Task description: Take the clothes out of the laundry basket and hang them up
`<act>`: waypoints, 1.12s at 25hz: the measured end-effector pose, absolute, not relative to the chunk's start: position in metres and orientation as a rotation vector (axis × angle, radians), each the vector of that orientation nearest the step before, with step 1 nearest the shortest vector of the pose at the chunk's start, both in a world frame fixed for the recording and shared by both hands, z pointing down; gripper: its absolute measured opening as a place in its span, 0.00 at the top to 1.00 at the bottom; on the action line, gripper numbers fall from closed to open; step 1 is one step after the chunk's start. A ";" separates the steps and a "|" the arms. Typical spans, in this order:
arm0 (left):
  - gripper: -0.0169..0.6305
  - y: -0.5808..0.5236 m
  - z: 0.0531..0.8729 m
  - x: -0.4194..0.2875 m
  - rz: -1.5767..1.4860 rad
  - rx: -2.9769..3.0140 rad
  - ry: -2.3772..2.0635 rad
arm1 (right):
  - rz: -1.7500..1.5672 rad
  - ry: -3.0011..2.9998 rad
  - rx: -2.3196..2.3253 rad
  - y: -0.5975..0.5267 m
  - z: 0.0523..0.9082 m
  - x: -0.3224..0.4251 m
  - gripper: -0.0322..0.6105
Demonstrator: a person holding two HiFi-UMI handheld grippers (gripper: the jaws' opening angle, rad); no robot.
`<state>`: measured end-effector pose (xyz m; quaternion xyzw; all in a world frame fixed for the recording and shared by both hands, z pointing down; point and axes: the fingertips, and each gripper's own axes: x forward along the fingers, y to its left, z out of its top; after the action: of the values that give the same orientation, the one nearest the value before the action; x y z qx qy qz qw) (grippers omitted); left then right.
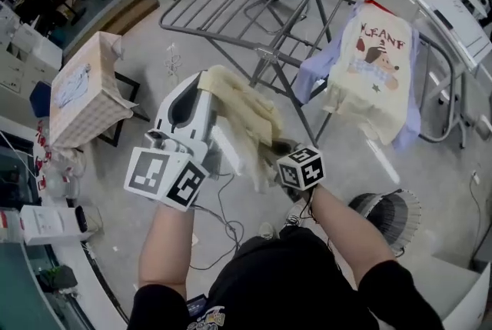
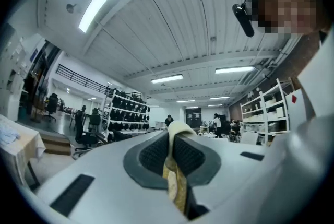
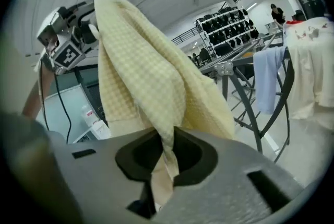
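A pale yellow waffle-weave cloth (image 1: 242, 117) hangs in the air between both grippers, in front of the grey drying rack (image 1: 254, 13). My left gripper (image 1: 201, 84) is shut on the cloth's upper left edge; in the left gripper view a fold of the cloth (image 2: 176, 176) is pinched between the dark pads. My right gripper (image 1: 270, 149) is shut on the lower right part. In the right gripper view the cloth (image 3: 146, 82) rises from the pinching pads, with the right gripper (image 3: 166, 157) below it. The grey laundry basket (image 1: 388, 217) stands on the floor at lower right.
A cream printed T-shirt (image 1: 369, 75) and a lavender garment (image 1: 311, 75) hang on the rack's right end. At left stands a box draped in pink checked fabric (image 1: 81, 90). Cables trail on the floor near the person's feet. Office chairs and desks stand behind the rack.
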<state>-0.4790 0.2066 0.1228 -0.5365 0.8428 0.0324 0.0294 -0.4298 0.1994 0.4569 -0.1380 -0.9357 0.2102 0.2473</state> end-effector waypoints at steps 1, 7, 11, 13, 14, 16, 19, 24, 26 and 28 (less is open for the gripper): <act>0.95 0.212 0.124 -0.489 0.081 -1.599 2.638 | 0.559 -2.564 -0.362 0.188 0.455 -0.429 0.89; 0.95 0.256 0.144 -0.547 0.001 -1.312 2.790 | 0.555 -2.675 -0.255 0.112 0.403 -0.431 0.93; 0.95 0.277 0.162 -0.578 -0.007 -1.186 2.905 | 0.465 -2.773 -0.229 0.077 0.354 -0.444 0.93; 0.95 0.281 0.171 -0.589 -0.039 -1.149 2.934 | 0.443 -2.812 -0.199 0.063 0.334 -0.453 0.93; 0.95 0.281 0.175 -0.594 -0.075 -1.134 2.942 | 0.423 -2.829 -0.176 0.056 0.325 -0.458 0.93; 0.95 0.280 0.184 -0.606 -0.145 -1.119 2.948 | 0.364 -2.859 -0.128 0.046 0.311 -0.467 0.93; 0.95 0.278 0.194 -0.631 -0.141 -1.140 2.958 | 0.318 -2.895 -0.081 0.038 0.294 -0.483 0.93; 0.95 0.273 0.195 -0.680 -0.112 -1.226 2.916 | 0.321 -2.962 0.017 0.035 0.257 -0.514 0.93; 0.95 0.273 0.193 -0.700 -0.138 -1.262 2.896 | 0.334 -2.978 0.052 0.036 0.246 -0.529 0.93; 0.95 0.272 0.191 -0.721 -0.155 -1.297 2.872 | 0.350 -2.992 0.085 0.038 0.236 -0.546 0.93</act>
<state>-0.7214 0.2723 0.1914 -0.4111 0.9102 -0.0492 -0.0066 -0.5463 0.0378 0.2358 0.0281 -0.9908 0.1160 0.0637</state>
